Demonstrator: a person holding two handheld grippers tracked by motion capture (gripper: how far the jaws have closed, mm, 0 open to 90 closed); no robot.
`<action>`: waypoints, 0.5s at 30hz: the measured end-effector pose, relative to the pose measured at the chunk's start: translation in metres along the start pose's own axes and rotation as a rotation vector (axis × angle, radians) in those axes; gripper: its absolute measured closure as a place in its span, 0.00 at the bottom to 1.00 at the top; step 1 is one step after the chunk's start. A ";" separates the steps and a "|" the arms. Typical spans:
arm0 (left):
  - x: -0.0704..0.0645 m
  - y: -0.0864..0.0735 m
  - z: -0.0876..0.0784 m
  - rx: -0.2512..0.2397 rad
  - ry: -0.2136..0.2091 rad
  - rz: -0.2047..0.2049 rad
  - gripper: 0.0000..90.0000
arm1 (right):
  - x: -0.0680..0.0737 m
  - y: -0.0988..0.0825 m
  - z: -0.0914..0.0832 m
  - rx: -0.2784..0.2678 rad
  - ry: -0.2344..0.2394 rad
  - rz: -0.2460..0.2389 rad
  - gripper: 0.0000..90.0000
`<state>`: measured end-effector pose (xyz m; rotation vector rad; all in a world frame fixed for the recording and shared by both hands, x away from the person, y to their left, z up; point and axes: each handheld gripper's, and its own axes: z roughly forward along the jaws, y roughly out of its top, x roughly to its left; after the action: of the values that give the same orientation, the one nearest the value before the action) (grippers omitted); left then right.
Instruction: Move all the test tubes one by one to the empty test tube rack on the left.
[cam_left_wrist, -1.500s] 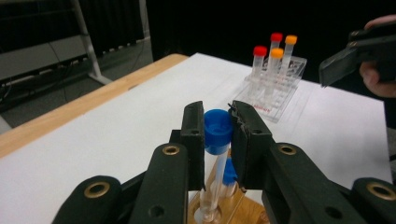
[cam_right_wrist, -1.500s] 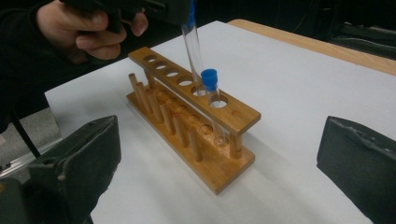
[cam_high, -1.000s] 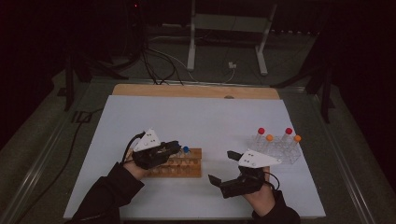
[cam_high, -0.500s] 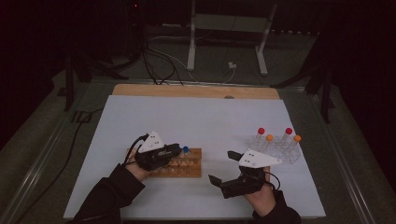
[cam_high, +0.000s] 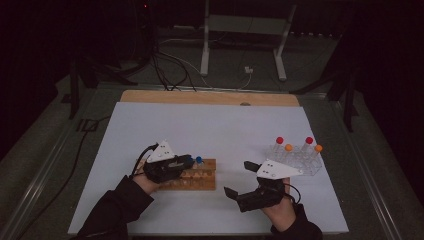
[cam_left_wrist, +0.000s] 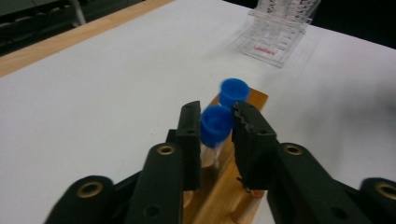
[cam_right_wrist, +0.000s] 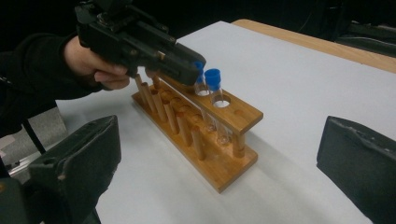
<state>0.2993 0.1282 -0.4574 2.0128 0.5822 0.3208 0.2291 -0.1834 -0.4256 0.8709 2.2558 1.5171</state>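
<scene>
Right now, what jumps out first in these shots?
The left gripper over the wooden rack, its jaws around a blue-capped tube that stands in the rack beside a second one; the jaws have just been opening. Farther right on the white table sits a clear rack of red- and orange-capped tubes. The right gripper hangs wide open, holding nothing.
</scene>
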 end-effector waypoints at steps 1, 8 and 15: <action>-0.002 0.000 0.000 0.003 0.002 0.006 0.74 | 0.000 0.000 0.000 -0.001 -0.002 -0.002 0.00; -0.010 0.004 -0.008 0.000 -0.017 0.030 0.49 | -0.003 0.002 -0.005 -0.025 -0.007 0.004 0.00; -0.016 0.007 -0.026 -0.046 0.008 0.020 0.19 | -0.011 0.005 -0.015 -0.056 -0.044 -0.006 0.00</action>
<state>0.2757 0.1357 -0.4384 1.9750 0.5552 0.3508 0.2313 -0.1994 -0.4158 0.8721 2.1722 1.5353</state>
